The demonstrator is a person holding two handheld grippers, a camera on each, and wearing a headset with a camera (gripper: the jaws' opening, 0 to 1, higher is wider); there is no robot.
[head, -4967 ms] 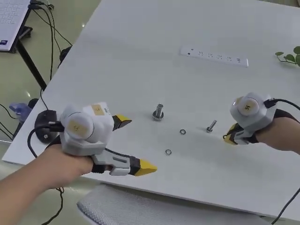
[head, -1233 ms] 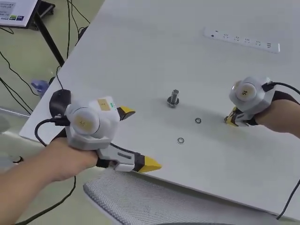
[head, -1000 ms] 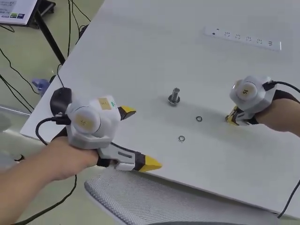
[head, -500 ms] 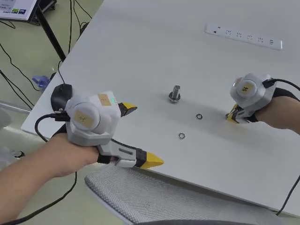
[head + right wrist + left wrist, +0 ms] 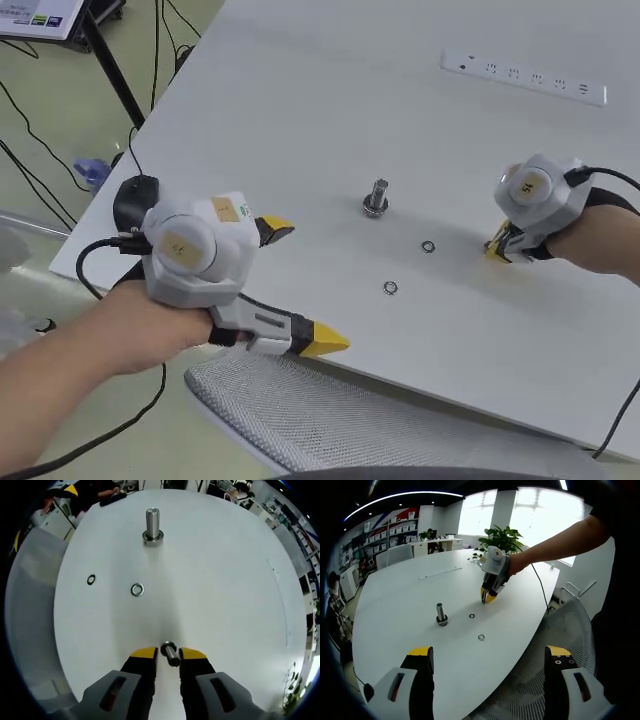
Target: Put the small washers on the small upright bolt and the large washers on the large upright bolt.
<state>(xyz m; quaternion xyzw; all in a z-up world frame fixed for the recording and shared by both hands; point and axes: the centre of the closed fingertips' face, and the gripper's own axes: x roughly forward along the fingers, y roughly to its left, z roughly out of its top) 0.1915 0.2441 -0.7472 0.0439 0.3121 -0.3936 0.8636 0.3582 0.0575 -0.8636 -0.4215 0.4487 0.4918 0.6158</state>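
The large bolt [image 5: 377, 196] [image 5: 440, 615] [image 5: 152, 525] stands upright mid-table on the white table [image 5: 300, 120]. Two loose washers lie flat in front of it: one [image 5: 428, 246] [image 5: 471, 615] [image 5: 137, 589] nearer the right gripper, another [image 5: 390, 288] [image 5: 481, 637] [image 5: 91, 579] closer to the table edge. My right gripper [image 5: 498, 248] [image 5: 486, 598] [image 5: 169, 654] points down at the table, jaws narrowed around the small bolt [image 5: 170, 654], which lies tilted between them. My left gripper [image 5: 300, 285] [image 5: 488, 655] hovers over the near table edge, wide open and holding nothing.
A white power strip [image 5: 525, 78] [image 5: 439, 573] lies at the far side. A grey mesh chair [image 5: 300, 420] sits under the near edge. A black device [image 5: 135, 195] with cables rests at the left edge. A potted plant [image 5: 502, 537] stands beyond the table.
Since five seconds ago the right gripper has come down over the small bolt lying on the table and stayed there. The left gripper stays open; the head view has shifted.
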